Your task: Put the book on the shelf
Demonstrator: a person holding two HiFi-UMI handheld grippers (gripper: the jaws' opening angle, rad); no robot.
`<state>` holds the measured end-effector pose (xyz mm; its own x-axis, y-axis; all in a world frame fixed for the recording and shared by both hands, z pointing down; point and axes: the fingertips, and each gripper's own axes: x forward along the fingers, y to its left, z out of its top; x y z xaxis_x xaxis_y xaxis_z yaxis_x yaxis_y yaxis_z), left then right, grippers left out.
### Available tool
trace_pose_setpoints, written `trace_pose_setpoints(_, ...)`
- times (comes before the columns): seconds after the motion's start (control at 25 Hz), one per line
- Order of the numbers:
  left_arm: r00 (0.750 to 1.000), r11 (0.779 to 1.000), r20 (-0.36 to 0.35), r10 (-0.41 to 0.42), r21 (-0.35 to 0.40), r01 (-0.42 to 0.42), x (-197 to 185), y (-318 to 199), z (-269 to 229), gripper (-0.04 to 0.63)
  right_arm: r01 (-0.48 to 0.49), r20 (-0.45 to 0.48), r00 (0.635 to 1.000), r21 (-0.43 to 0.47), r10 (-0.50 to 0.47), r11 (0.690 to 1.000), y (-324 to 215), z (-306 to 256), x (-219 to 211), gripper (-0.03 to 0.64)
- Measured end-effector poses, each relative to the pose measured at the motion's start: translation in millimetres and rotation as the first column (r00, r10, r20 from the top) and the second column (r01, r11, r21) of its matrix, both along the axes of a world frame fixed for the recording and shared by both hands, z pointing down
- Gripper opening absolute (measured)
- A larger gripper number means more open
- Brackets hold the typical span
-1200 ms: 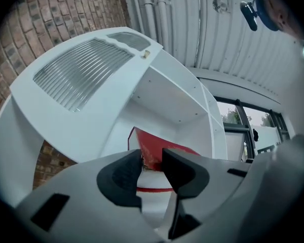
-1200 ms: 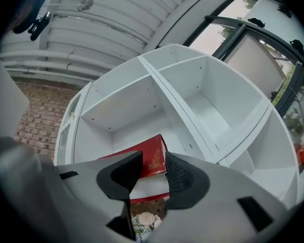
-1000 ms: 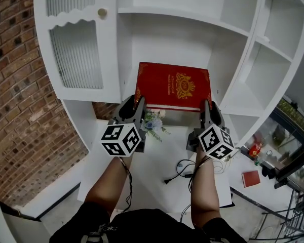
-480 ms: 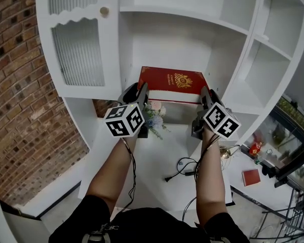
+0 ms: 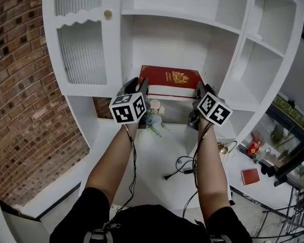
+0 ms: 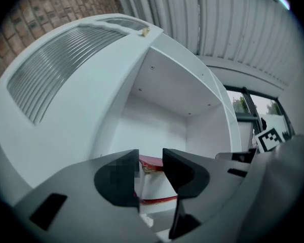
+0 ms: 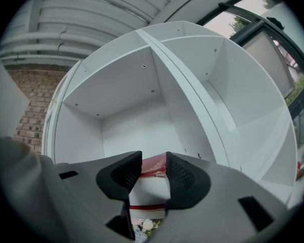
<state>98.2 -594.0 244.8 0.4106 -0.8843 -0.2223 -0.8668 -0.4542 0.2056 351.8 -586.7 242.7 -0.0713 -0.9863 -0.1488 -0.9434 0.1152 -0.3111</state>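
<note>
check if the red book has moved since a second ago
Yes. The red book has tipped flatter and gone further into the middle bay of the white shelf, toward its back wall.

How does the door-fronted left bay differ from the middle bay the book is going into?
The left bay is closed by a ribbed-panel door with a knob; the middle bay is open-fronted. The left bay's contents are hidden; the middle bay holds only the far end of the red book, clamped at its near corners by the left gripper and right gripper. Both are white.
</note>
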Motion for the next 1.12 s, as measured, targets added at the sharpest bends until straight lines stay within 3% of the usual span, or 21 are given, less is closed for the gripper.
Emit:
trace_pose_setpoints(0.12,0.990,0.994,0.111,-0.081,0.080,0.073,-4.7,17.4,-10.5,0.146,-0.016,-0.053,0.998,0.040,0.019,0.999,12.0,-5.2,-1.9,0.163)
trace_pose_setpoints(0.24,0.971,0.979,0.190,-0.146,0.168,0.114,-10.0,43.6,-21.8,0.139,-0.021,-0.113,0.993,0.147,0.038,0.989,39.0,-19.0,-8.3,0.163)
trace_pose_setpoints(0.4,0.956,0.972,0.240,-0.168,0.205,0.119,-15.3,79.6,-9.3,0.094,-0.024,-0.229,0.970,0.242,0.081,0.970,80.5,-16.7,-27.2,0.092)
trace_pose_setpoints(0.52,0.958,0.980,0.247,-0.143,0.168,0.103,-17.5,99.7,25.5,0.057,0.018,-0.201,0.979,0.227,0.029,0.974,101.6,18.2,-44.3,0.018)
trace_pose_setpoints(0.6,0.961,0.989,0.253,-0.114,0.123,0.085,-16.5,108.5,53.6,0.012,0.046,-0.179,0.984,0.190,-0.011,0.981,111.1,53.7,-55.2,0.016)
trace_pose_setpoints(0.88,0.962,0.998,0.274,-0.009,-0.062,0.027,-9.6,126.8,145.5,0.012,0.054,-0.213,0.976,0.052,-0.042,0.997,129.3,141.3,-75.6,0.014)
trace_pose_setpoints(1.12,0.966,0.998,0.258,0.006,-0.069,0.013,-11.1,133.3,148.2,0.012,0.070,-0.222,0.973,0.045,-0.058,0.997,138.2,143.1,-83.9,0.014)
